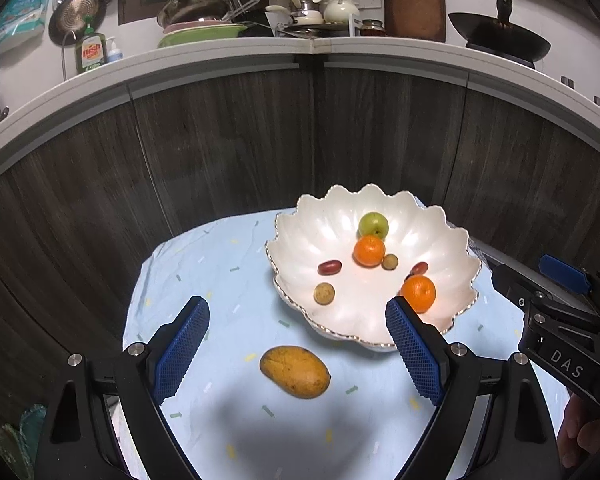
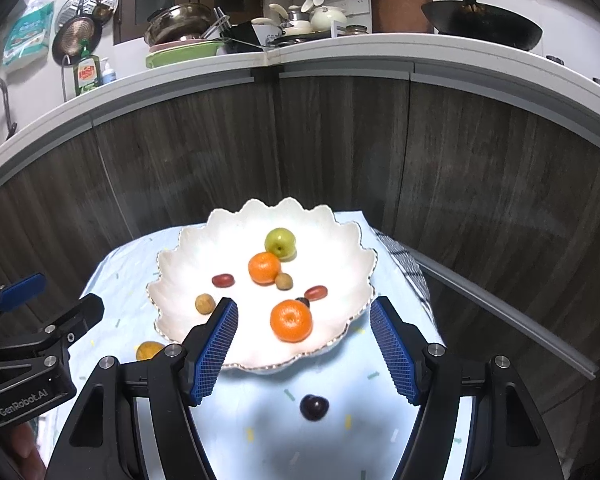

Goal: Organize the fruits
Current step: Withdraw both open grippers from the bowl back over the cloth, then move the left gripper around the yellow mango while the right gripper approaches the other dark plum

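Your left gripper (image 1: 296,344) and right gripper (image 2: 304,340) gape empty; mango (image 1: 295,371) and cherry (image 2: 314,407) lie outside the bowl (image 2: 180,264) rim.

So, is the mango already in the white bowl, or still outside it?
Outside. The mango lies on the light blue cloth in front of the white bowl, below and between the fingers of the open left hand-held gripper.

We saw strong overhead light blowing out the white bowl (image 2: 260,224) to glare, while the dark cabinet fronts (image 1: 220,152) stayed dim. A soft shadow pooled on the near cloth (image 1: 260,432). Fisheye distortion bent the counter edge (image 1: 260,56) and blackened the corners; far clutter looked slightly soft
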